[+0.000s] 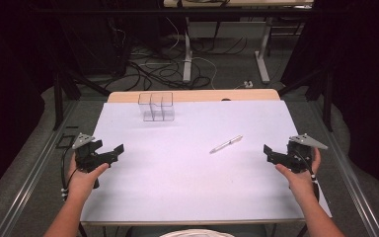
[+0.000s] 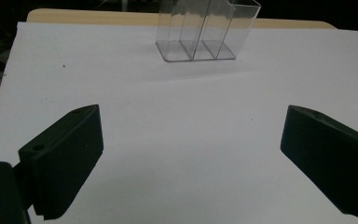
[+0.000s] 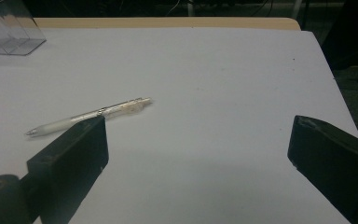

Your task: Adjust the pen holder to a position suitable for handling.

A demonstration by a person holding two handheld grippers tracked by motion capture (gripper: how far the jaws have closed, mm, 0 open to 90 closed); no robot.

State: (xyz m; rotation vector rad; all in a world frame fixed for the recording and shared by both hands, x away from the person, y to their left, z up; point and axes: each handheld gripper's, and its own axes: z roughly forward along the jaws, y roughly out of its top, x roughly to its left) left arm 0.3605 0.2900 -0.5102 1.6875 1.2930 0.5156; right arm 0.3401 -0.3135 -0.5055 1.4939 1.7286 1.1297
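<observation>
While both grippers, left (image 1: pixel 109 154) and right (image 1: pixel 272 154), hover wide-jawed, the pen (image 1: pixel 226 144) lies untouched, clear organizer (image 1: pixel 156 106) empty at eleven o'clock.

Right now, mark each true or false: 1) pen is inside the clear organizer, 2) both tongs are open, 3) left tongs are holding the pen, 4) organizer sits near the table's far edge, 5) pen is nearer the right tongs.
1) False. The pen lies flat on the white table, apart from the organizer.
2) True. The left tongs and right tongs both have jaws spread wide with nothing between them.
3) False. Nothing is gripped; the pen lies untouched.
4) True.
5) True.
</observation>
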